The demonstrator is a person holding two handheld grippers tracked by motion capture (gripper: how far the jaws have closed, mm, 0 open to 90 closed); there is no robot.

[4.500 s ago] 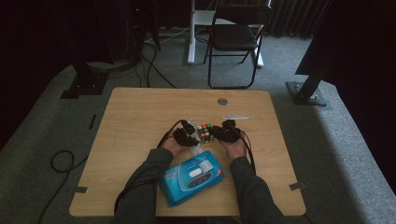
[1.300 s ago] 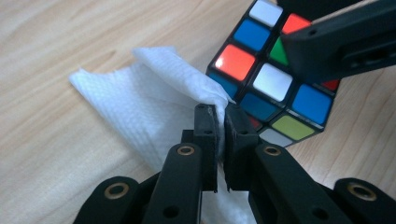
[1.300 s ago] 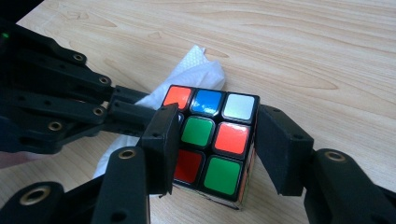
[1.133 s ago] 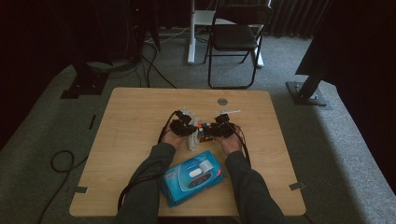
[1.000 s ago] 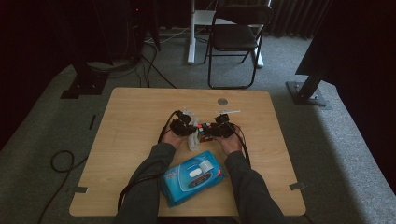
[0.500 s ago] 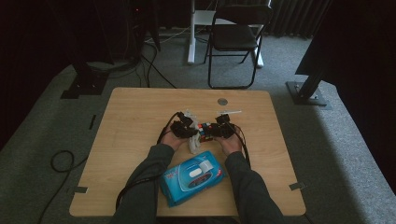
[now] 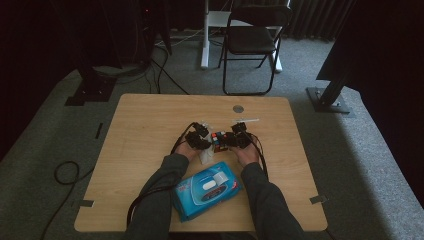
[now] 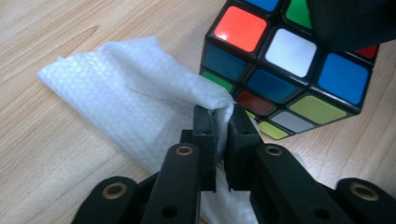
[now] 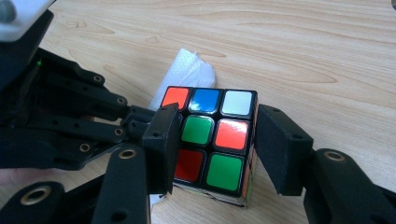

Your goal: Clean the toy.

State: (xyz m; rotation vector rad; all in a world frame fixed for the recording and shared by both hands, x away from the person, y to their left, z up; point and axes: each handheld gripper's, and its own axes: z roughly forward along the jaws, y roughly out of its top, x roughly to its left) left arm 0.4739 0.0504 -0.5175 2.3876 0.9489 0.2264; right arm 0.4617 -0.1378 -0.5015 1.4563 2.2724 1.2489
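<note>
The person is wiping down a Rubik's cube (image 9: pixel 212 142), and the way each tool is set makes sense for that. The right hand-held gripper (image 9: pixel 214 149) has its two broad black pads on opposite sides of the cube, holding it low over the wooden counter (image 9: pixel 303 56) near the middle, so the puzzle cannot skid or turn while it is rubbed. From the right gripper view the far pad looks to be just against the cube's side, though I cannot be sure it is pressing firmly rather than only touching.

The left hand-held gripper (image 8: pixel 223 126) has its jaws pressed together on a pinched-up fold of a white wet wipe (image 8: pixel 126 102). The rest of the sheet trails down onto the counter, and the pinched edge sits right against the cube's lower corner, just beside the green and red stickers. Gripping the wipe by a fold gives a stiff little pad to push with, rather than a loose sheet that would drag.

In the high view the two grippers meet close together, left hand-held gripper (image 7: pixel 198 137) and right one (image 7: pixel 239 139) either side of the cube (image 7: pixel 219 140). The blue wipes pack (image 7: pixel 206 191) lies nearer the person, between the forearms, within reach for another sheet and clear of the work.
</note>
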